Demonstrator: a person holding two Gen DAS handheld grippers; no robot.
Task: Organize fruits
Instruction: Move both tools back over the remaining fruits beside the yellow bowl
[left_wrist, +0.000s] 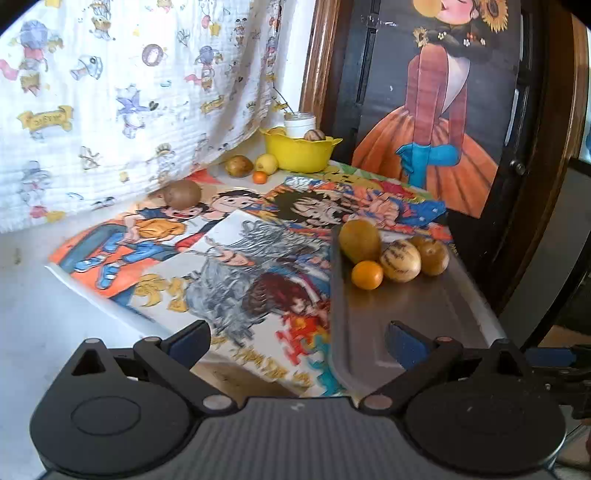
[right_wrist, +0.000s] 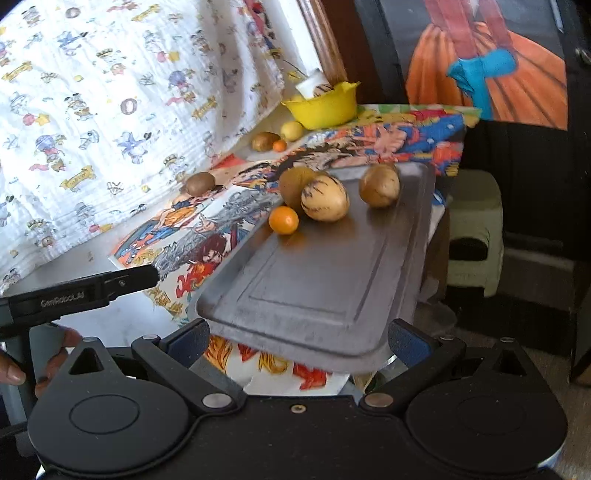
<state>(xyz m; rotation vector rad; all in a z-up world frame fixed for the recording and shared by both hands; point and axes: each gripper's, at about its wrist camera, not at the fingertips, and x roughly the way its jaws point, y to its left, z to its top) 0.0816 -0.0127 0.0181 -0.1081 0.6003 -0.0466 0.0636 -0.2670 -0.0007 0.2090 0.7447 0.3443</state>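
Observation:
A steel tray (left_wrist: 424, 306) (right_wrist: 325, 280) lies on the right of the table. At its far end sit a small orange (left_wrist: 366, 274) (right_wrist: 283, 220), a striped pale melon fruit (left_wrist: 400, 260) (right_wrist: 325, 197) and two brown kiwis (left_wrist: 359, 240) (left_wrist: 433, 256) (right_wrist: 379, 185). A loose kiwi (left_wrist: 183, 192) (right_wrist: 200, 182) lies by the curtain. Another kiwi (left_wrist: 239, 165), a yellow apple (left_wrist: 266, 163) and a tiny orange (left_wrist: 260, 177) lie beside a yellow bowl (left_wrist: 299, 153) (right_wrist: 321, 107). My left gripper (left_wrist: 295, 343) is open and empty before the tray's near left corner. My right gripper (right_wrist: 297, 343) is open and empty at the tray's near edge.
Cartoon posters (left_wrist: 207, 251) cover the table. A patterned white curtain (left_wrist: 110, 92) hangs behind at left. A painted board (left_wrist: 436, 103) stands at back right. The bowl holds a white jar (left_wrist: 300, 123). A pale stool (right_wrist: 474, 229) stands on the floor at right.

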